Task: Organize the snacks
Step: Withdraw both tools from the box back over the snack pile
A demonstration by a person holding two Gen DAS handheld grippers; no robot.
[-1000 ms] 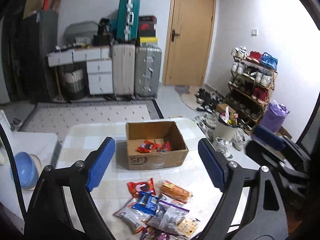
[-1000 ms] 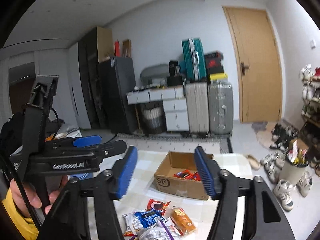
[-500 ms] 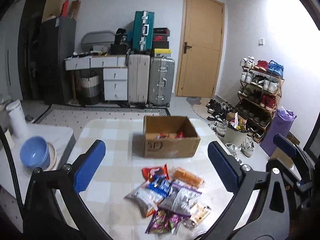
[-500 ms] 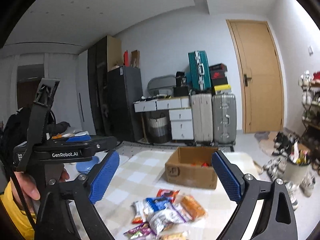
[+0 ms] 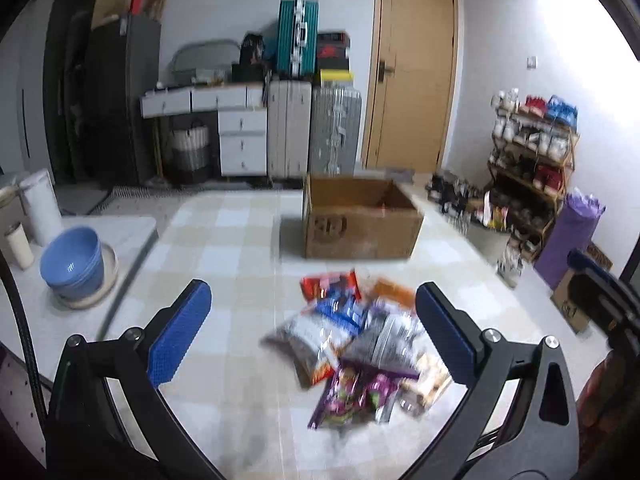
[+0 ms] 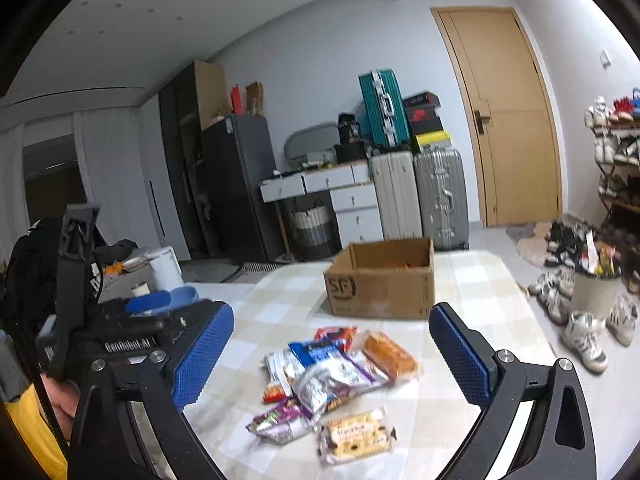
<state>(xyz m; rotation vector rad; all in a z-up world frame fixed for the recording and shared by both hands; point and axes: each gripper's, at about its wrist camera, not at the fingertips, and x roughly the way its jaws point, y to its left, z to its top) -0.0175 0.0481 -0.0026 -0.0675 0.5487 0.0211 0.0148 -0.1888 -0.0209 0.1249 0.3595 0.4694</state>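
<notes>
snack pile below right claw — untouched

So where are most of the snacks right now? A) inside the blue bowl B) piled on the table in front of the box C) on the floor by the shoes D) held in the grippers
B: the snacks lie in a heap on the checked table, on the near side of the cardboard box, and both the left gripper and the right gripper are open and empty.
</notes>
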